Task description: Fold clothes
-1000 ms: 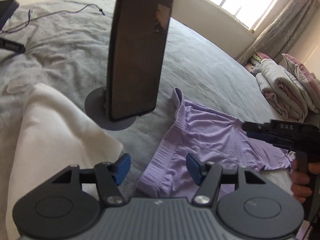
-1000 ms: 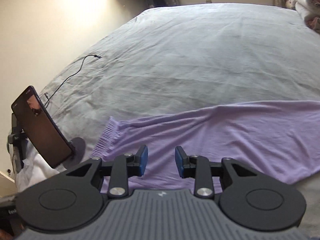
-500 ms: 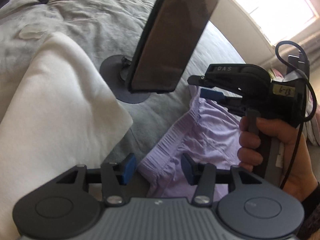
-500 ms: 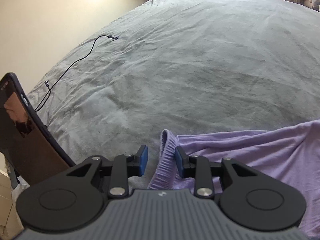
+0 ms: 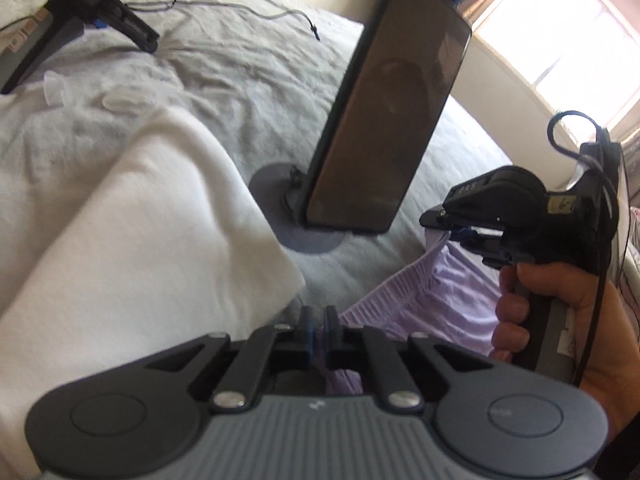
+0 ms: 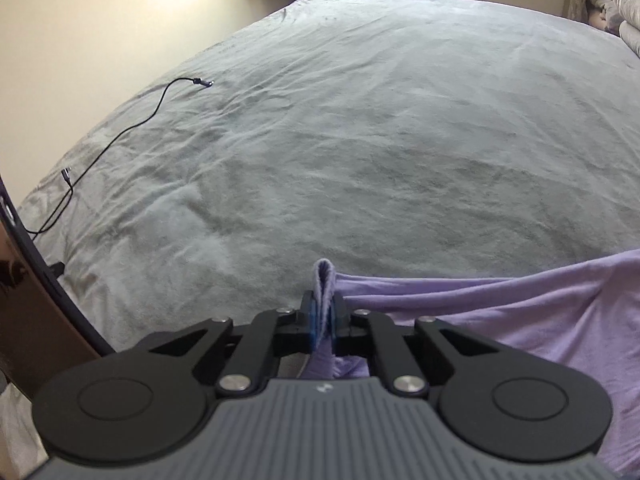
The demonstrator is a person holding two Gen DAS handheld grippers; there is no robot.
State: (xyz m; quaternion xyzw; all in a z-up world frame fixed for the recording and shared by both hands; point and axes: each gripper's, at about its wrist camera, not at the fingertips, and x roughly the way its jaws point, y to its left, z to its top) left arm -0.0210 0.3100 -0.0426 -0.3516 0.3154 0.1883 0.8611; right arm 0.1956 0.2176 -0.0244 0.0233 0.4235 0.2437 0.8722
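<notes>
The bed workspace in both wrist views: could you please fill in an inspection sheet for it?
Surface: grey bedspread, wrinkled.
Job's things: purple garment lying at the near edge of the bed, its ribbed band pinched at two spots.
Clutter: phone upright on a round stand; folded white cloth; black device at the far left.
Grippers: left gripper shut on the garment; right gripper closing, with the band's end between its pads.
Cables: black cable loose across the bedspread; another on the right gripper's handle.
Surroundings: bright window; folded bedding at the far right.
</notes>
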